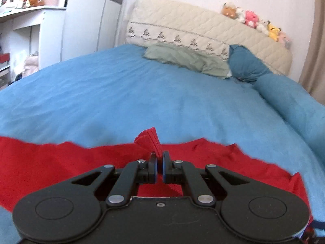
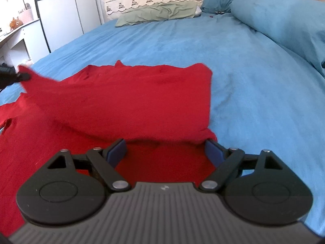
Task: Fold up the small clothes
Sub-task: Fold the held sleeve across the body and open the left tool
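Note:
A red garment (image 2: 126,93) lies spread on the blue bed cover (image 2: 254,77). In the left wrist view my left gripper (image 1: 159,156) is shut on a hemmed corner of the red garment (image 1: 149,140) and holds it lifted above the rest of the cloth. That gripper also shows at the far left of the right wrist view (image 2: 22,76), pulling a corner up. My right gripper (image 2: 165,146) is open, its jaws wide apart over the garment's near right part, beside a folded edge. Nothing is between its pads.
A green pillow (image 1: 182,59) and a dark blue pillow (image 1: 245,63) lie at the head of the bed, against a quilted cream headboard (image 1: 203,28) topped with plush toys. A rolled blue duvet (image 2: 284,20) runs along the right. White cupboards (image 1: 40,30) stand left.

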Tool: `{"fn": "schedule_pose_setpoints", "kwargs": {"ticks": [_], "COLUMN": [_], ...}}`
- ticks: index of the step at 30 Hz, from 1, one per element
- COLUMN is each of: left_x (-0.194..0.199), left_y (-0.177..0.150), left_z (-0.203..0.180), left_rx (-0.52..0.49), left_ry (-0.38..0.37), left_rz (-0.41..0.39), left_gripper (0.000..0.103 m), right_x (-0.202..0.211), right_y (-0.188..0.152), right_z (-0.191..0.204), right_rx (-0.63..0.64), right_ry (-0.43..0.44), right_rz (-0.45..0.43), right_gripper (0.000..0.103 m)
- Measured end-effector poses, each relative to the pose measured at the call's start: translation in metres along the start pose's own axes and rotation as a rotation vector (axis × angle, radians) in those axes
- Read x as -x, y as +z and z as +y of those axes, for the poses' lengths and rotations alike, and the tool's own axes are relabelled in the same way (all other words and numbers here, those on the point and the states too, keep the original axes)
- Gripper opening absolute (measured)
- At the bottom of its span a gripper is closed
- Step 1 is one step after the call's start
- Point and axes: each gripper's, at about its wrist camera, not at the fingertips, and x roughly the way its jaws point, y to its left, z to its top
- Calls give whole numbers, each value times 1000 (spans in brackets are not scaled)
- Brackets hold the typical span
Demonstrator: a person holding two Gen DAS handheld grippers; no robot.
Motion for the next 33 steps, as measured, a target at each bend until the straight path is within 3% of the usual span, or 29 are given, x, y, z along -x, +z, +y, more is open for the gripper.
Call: {"fn": "schedule_pose_setpoints", "kwargs": {"ticks": [10, 14, 19, 20, 21, 22, 23, 24, 30, 33], "left_x": [-13, -6, 9, 16, 22, 27, 32, 31, -11, -29], "left_y": [-39, -41, -36, -34, -32, -29, -25, -22, -29, -46], "left_z": [22, 30, 33, 30, 26, 21, 13, 6, -19, -16], "left_rx": [6, -19, -104, -131, -156, -175, -198, -212, -188, -177], "left_ry": [36, 67, 189, 221, 242, 247, 225, 197, 82, 84], "left_rz": [117, 132, 151, 130, 102, 72, 36, 27, 166, 228], "left_gripper": [8, 19, 28, 40, 60, 70, 84, 90, 90, 91], "right_x": [-1, -2, 4, 8, 14, 22, 30, 35, 0, -21], "right_y": [-1, 2, 4, 6, 8, 11, 14, 19, 30, 23], "right_z": [-4, -4, -1, 0, 3, 7, 11, 16, 24, 14], "right_rx": [-7, 9, 39, 39, 47, 61, 79, 95, 36, -33], "right_ry": [-8, -10, -29, -40, -66, -78, -68, -56, -39, -63], "right_rz": [17, 32, 53, 55, 47, 29, 3, -20, 9, 73], "right_gripper": [102, 102, 102, 102, 102, 102, 102, 103, 103, 103]}}
